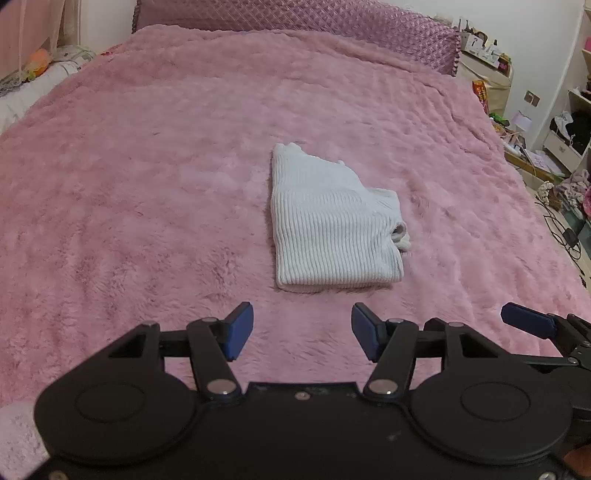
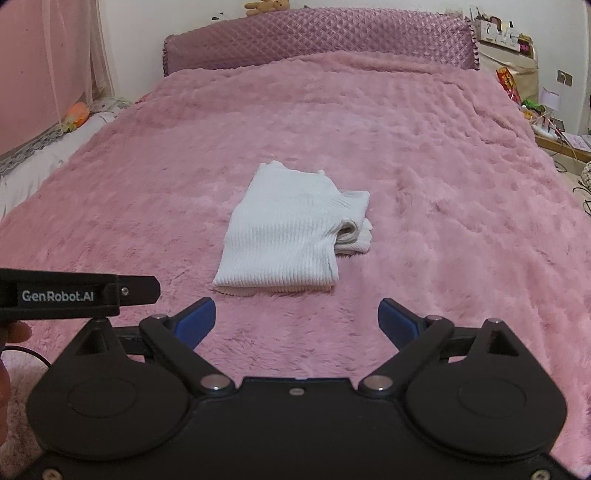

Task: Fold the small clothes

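Observation:
A white ribbed knit garment lies folded into a compact stack on the pink fluffy bedspread. The right wrist view shows the same garment with a rolled edge on its right side. My left gripper stands open over the bedspread, a short way in front of the garment's near edge, with nothing between its blue pads. Likewise my right gripper is open and empty, just short of that near edge. Part of the right gripper shows at the right of the left wrist view, and the left gripper's body at the left of the right wrist view.
A quilted mauve headboard stands at the far end of the bed, with a soft toy on top. Cluttered shelves and floor items line the right side. A second covered bed edge lies on the left.

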